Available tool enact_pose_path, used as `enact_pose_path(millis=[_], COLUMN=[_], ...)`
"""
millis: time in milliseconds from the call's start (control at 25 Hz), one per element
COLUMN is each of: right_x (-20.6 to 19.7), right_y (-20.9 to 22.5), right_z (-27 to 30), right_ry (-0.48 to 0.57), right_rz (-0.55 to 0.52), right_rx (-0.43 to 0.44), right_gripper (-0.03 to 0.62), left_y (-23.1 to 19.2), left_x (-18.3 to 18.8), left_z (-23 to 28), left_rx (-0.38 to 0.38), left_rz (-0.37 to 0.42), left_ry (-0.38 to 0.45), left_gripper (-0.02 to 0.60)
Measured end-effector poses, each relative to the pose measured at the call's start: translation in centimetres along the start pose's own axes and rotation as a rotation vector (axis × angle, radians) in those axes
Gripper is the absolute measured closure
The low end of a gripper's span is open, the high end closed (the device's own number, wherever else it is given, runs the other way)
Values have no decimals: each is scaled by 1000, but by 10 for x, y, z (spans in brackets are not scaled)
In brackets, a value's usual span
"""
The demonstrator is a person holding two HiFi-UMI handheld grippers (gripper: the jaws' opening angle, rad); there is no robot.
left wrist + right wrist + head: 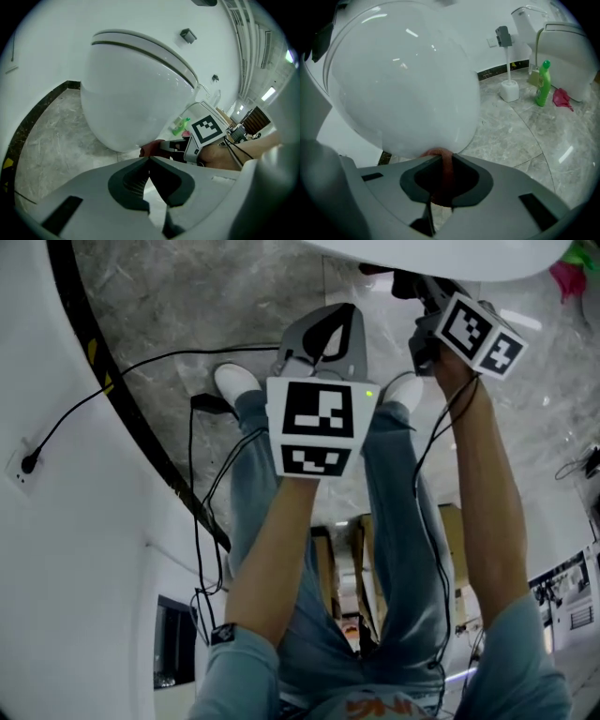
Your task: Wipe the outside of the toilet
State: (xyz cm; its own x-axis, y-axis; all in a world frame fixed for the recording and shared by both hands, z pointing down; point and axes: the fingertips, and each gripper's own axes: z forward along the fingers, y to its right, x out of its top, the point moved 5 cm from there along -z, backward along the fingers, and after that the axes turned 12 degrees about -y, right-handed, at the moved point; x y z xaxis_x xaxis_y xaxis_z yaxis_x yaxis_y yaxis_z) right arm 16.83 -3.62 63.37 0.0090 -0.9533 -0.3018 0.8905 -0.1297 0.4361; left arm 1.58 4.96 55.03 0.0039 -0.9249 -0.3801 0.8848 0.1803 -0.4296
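The right hand-held gripper is clamping a reddish cloth between its closed jaws and pressing it against the lower curve of the white toilet, which is standing on the grey marble floor by the wall. The left hand-held gripper is hanging near the bowl with its jaws shut together on nothing, touching neither bowl nor cloth. The wiping step appears to be under way low on the bowl. The next move likely calls for sweeping the cloth along the curve with steady pressure, then working up the sides. A green bottle is standing well apart.
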Motion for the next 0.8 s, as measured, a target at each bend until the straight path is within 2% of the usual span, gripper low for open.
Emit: enact_pose_path(millis=[320, 640, 720, 800], right_x=[25, 1, -2, -2], right_y=[40, 66, 65, 62], right_z=[-23, -70, -93, -119], right_ry=[62, 22, 16, 18], right_rz=[13, -70, -116, -155], right_rx=[-5, 6, 4, 5], right_gripper=[542, 542, 542, 542], left_y=[35, 63, 66, 73], left_x=[-9, -18, -22, -23], left_z=[19, 20, 9, -9], left_rx=[-2, 62, 110, 155], left_rz=[79, 119, 96, 42], left_ry=[-31, 14, 31, 55], left_gripper=[583, 583, 583, 583])
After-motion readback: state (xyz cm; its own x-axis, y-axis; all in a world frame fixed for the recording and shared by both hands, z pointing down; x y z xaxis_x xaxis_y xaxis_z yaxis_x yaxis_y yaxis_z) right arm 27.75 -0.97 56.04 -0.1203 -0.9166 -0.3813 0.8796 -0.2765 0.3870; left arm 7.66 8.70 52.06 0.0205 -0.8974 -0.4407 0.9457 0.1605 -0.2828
